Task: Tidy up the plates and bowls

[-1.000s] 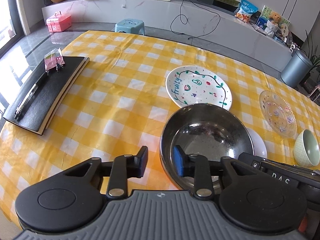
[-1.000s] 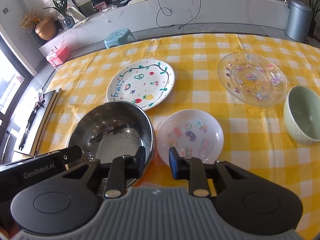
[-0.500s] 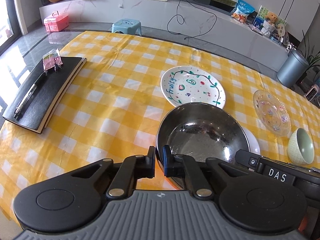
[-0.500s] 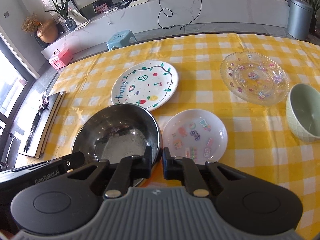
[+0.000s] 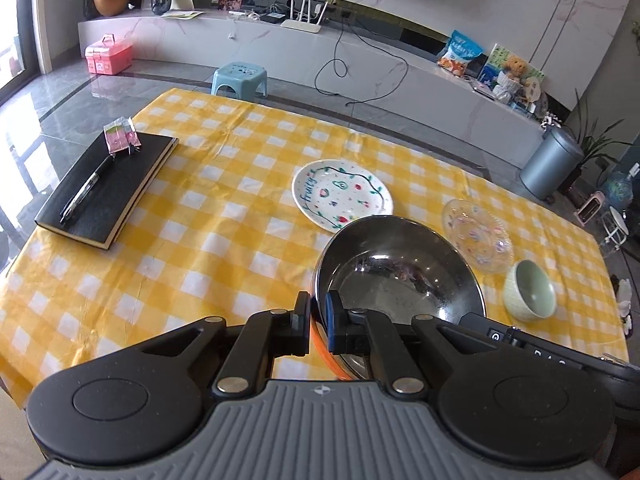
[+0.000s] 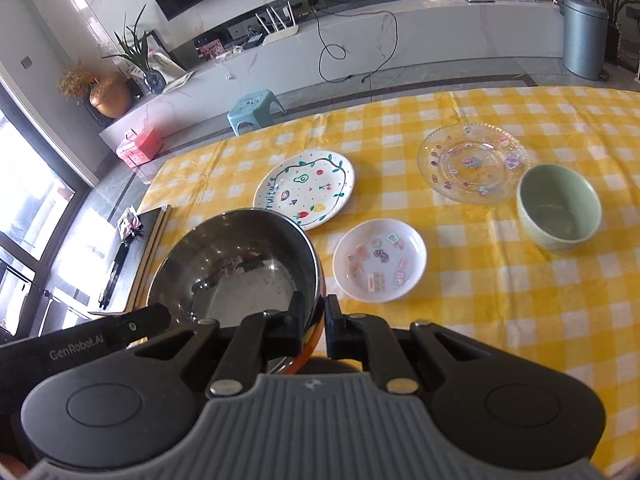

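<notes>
Two claws, left claw (image 5: 318,322) and right claw (image 6: 314,322), were clamped on the steel bowl's (image 5: 400,276) near rim, lower centre, raised off the bench (image 5: 208,232). Best kept level, both rising together.

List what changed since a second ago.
Both tongs, left and right, have just closed onto the rim of the steel bowl from opposite sides and lifted it off the table. The fruit plate, glass plate, small white plate and green bowl stayed put.
</notes>
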Demonstrator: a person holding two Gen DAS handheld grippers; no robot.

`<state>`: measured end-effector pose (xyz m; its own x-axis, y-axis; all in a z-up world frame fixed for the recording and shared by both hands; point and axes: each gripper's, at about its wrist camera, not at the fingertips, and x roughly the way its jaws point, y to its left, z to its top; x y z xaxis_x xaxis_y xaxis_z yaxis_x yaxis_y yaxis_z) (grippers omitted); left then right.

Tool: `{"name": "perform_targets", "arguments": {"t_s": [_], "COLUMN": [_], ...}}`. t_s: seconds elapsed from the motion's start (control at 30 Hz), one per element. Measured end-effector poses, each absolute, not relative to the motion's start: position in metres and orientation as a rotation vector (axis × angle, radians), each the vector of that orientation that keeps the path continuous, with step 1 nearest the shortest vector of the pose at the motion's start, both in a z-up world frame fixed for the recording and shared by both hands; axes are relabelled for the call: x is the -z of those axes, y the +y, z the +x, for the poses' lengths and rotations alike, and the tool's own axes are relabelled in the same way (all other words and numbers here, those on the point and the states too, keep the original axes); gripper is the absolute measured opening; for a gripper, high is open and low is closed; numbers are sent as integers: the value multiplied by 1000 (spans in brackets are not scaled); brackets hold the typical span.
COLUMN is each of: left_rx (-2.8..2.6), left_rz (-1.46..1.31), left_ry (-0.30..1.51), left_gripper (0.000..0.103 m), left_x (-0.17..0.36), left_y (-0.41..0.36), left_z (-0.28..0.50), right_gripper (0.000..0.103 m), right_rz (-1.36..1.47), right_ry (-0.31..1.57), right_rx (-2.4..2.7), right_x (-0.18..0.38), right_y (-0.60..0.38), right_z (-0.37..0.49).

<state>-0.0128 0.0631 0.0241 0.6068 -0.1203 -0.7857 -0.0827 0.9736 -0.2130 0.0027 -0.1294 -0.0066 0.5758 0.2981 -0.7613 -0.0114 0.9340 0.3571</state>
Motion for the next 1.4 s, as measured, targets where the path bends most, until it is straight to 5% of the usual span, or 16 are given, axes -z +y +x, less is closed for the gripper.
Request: {"name": "perform_targets", "arguments": {"t_s": [0.7, 1.1, 1.4], "left_rx": [136, 54, 73], "left_rz": [-251, -198, -222], "left_ry": [955, 1010, 1009], "left_gripper": [0, 39, 36], "left_x": [-3, 15, 23], "left_y": [45, 55, 51], "left_z": [-63, -62, -59], "right_gripper": [6, 3, 3], "right_rz": [282, 341, 357], "right_ry": [962, 1012, 1033], "right_rx": [-118, -101, -102], "right_x": [18, 35, 43], "right_y": [-140, -154, -157], "right_z": [-71, -64, -63]}}
